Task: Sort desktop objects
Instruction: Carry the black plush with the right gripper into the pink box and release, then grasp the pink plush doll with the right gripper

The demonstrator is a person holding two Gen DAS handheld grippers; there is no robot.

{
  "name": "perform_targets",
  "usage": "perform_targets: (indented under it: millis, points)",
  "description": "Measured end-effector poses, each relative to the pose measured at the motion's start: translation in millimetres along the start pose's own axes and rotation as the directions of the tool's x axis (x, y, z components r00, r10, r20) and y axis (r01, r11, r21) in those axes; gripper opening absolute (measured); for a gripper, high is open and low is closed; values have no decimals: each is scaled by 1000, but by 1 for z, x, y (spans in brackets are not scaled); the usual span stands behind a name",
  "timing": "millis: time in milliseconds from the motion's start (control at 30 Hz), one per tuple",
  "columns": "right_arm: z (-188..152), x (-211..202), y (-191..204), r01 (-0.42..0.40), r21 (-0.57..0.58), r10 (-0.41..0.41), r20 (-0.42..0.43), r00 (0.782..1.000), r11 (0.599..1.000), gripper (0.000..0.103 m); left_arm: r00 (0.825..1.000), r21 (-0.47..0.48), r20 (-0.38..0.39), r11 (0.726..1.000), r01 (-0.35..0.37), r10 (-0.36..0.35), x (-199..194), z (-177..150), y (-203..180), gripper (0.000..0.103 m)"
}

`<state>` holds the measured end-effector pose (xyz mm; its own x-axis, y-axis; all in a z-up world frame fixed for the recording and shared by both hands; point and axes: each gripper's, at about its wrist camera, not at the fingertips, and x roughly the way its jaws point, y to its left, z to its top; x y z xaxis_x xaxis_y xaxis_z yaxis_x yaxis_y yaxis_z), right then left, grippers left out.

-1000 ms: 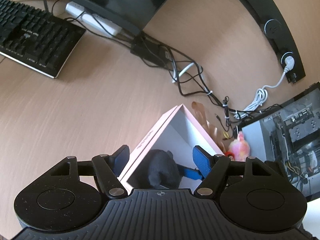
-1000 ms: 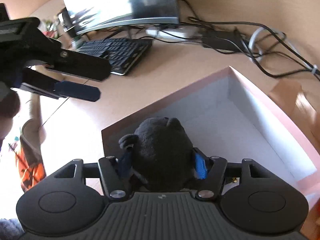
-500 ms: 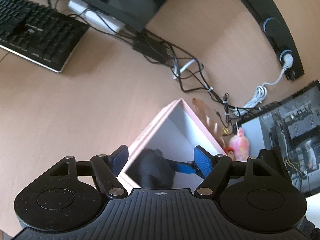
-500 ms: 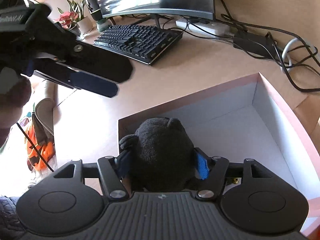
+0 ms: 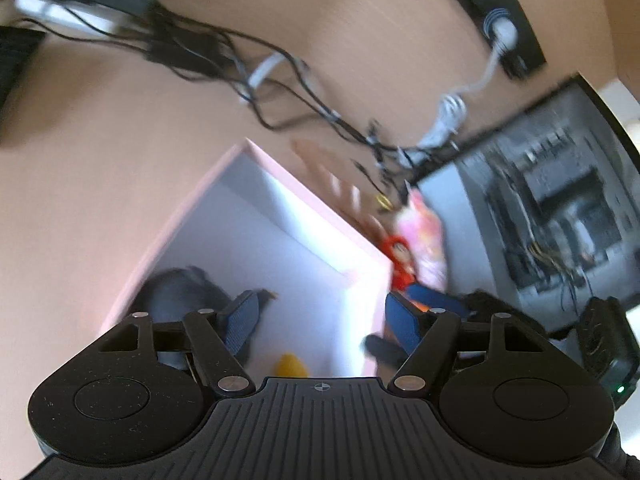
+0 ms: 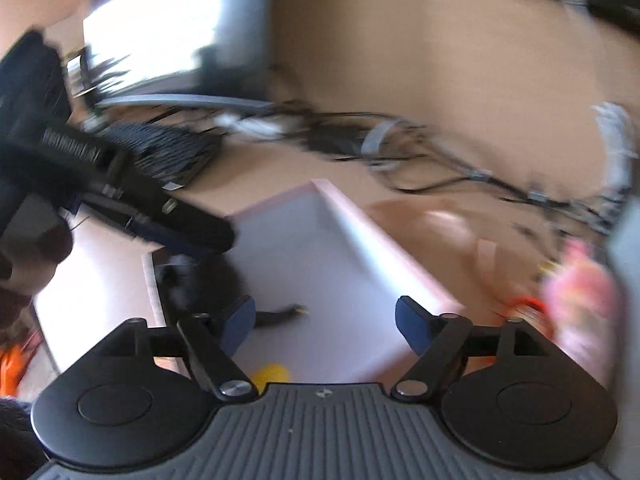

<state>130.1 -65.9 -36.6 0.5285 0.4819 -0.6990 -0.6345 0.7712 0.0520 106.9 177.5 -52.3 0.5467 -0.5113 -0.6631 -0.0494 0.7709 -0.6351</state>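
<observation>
Both hand-held grippers, left [image 5: 320,322] and right [image 6: 325,318], spread empty; black plush [image 6: 200,280] lies inside box [image 6: 400,258]; next grab red figure [image 5: 402,266] beside box.

Office desk, monitor [image 6: 168,40], keyboard [image 6: 168,152], tangled cables [image 5: 248,64]

The left gripper [image 5: 320,316] and the right gripper [image 6: 326,318] look the same: a black ribbed body, two round black discs, black link arms with silver screws, blue finger pads [image 6: 412,322], and a small crosshair mark at the centre.
</observation>
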Motion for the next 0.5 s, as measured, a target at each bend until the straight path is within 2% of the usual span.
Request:
perform_targets:
  millis: [100, 133, 200, 300, 367, 433, 467, 500]
  points:
    - [-8, -15, -18, 89, 79, -90, 6, 996, 993, 78, 997, 2, -52, 999, -54, 54, 17, -3, 1, 74]
    - [-11, -18, -22, 112, 95, -113, 8, 994, 989, 78, 996, 5, -63, 998, -68, 69, 19, -5, 3, 69]
    - [-17, -23, -31, 161, 116, -164, 11, 986, 980, 78, 992, 11, -82, 996, -93, 93, 22, -7, 6, 68]
    - [-26, -24, -39, 268, 125, -271, 11, 963, 955, 78, 992, 11, -87, 995, -95, 96, 19, -7, 8, 68]
    - [-30, -23, -44, 342, 124, -346, 12, 938, 931, 78, 991, 17, -90, 995, -101, 102, 17, -7, 8, 68]
    - [-31, -19, -50, 398, 127, -404, 21, 915, 909, 72, 990, 26, -91, 994, -106, 108, 15, -6, 6, 70]
    - [-30, -15, -54, 422, 134, -428, 23, 903, 897, 61, 990, 28, -92, 994, -106, 109, 15, -6, 5, 72]
    - [-28, -11, -60, 444, 146, -452, 20, 892, 884, 54, 990, 31, -92, 994, -108, 110, 14, -6, 3, 73]
